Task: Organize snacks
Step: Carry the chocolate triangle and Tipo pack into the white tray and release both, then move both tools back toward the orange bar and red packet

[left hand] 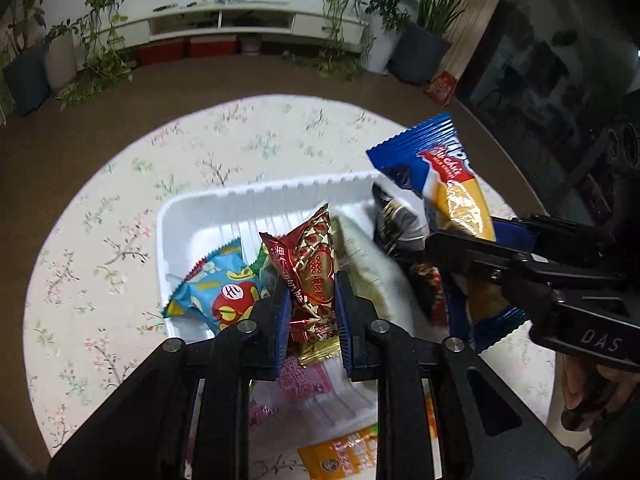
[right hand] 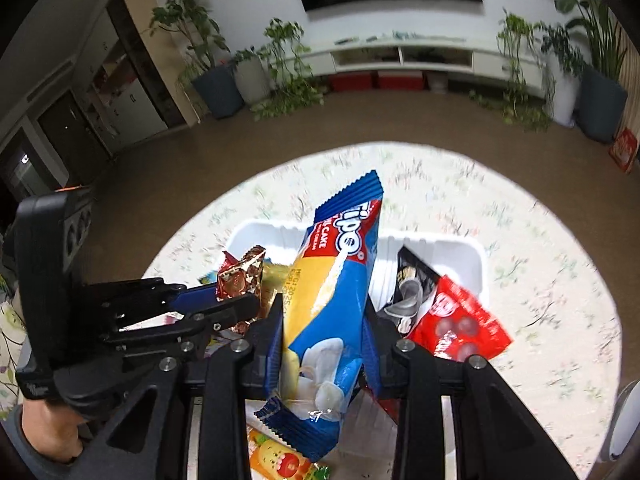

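Note:
My left gripper (left hand: 310, 300) is shut on a dark red and gold snack packet (left hand: 316, 272), held above the white ribbed tray (left hand: 256, 200). In the right wrist view that same packet (right hand: 240, 276) sits in the left gripper (right hand: 240, 300) at the left. My right gripper (right hand: 324, 328) is shut on a blue and yellow cake bar wrapper (right hand: 336, 280), held upright over the tray (right hand: 468, 252). From the left wrist view the cake bar (left hand: 448, 176) and right gripper (left hand: 464, 252) hang at the right. Inside the tray lie a light blue packet (left hand: 216, 288), a black packet (right hand: 408, 280) and a red packet (right hand: 460, 320).
The tray rests on a round table with a floral cloth (left hand: 120, 208). An orange packet (left hand: 340, 456) lies on the cloth near the tray's front edge, and a pink one (left hand: 304, 380) lies under my left fingers. Brown floor, potted plants (right hand: 288, 68) and a white cabinet (right hand: 400, 56) stand beyond.

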The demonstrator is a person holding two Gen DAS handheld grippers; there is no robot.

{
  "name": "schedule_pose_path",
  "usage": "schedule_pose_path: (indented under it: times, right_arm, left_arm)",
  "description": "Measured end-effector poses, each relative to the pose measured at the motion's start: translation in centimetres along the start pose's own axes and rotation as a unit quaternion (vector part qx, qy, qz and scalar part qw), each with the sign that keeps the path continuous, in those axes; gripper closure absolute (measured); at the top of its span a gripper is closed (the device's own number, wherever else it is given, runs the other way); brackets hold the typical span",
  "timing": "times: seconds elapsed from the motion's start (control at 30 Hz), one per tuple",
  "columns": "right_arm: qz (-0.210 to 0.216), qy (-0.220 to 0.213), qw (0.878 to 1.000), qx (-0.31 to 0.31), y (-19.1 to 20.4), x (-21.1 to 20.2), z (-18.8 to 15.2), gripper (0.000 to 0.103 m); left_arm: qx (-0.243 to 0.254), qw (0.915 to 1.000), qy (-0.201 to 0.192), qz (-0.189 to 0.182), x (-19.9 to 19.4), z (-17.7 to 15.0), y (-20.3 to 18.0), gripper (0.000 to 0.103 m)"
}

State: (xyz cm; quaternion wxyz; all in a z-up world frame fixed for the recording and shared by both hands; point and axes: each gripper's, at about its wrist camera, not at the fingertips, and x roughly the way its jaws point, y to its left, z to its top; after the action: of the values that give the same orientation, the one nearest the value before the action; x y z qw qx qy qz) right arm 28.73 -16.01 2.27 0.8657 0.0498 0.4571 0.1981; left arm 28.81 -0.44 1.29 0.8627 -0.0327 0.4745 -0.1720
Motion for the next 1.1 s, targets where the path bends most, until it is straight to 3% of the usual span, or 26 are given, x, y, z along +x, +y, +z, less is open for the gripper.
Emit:
schedule_pose_path:
  times: [0.23, 0.5, 0.77, 0.8, 0.87, 0.97, 1.1]
  right_arm:
    - [-0.003, 0.021, 1.000, 0.013, -1.0, 2.8, -0.4, 0.067]
    - [-0.007, 0.022, 1.000, 0.010, -0.6, 3.2, -0.8, 0.065]
    - [-0.005, 0.014, 1.000, 0.018, -0.7, 2.6, -0.9, 0.052]
    - [-0.004, 0.013, 1.000, 0.019, -0.8, 2.5, -0.9, 0.050]
    - [-0.003, 0.010, 1.000, 0.026, -1.1, 2.2, -1.1, 0.049]
    - [0.008, 0.000, 0.999, 0.045, -1.9, 1.3, -1.3, 0.043]
    - [0.016, -0.017, 0.998, 0.055, -2.4, -0.3, -1.8, 0.043]
  left_arm:
    - [0.002, 1.0000, 0.002, 0.008, 1.7, -0.5, 0.4, 0.083]
    - [0.005, 0.9998, -0.002, 0.017, 2.3, -0.7, -0.3, 0.082]
    - [0.004, 0.9997, -0.009, 0.022, 1.9, -0.6, 0.0, 0.080]
    - [0.003, 0.9997, -0.010, 0.022, 1.8, -0.6, 0.1, 0.078]
    - [0.002, 0.9997, -0.017, 0.019, 1.5, -0.7, 0.1, 0.055]
    - [0.005, 0.9996, -0.023, 0.014, 1.1, -0.7, -0.1, 0.039]
    - [0.020, 0.9991, -0.034, 0.018, -0.1, -1.0, -1.0, 0.034]
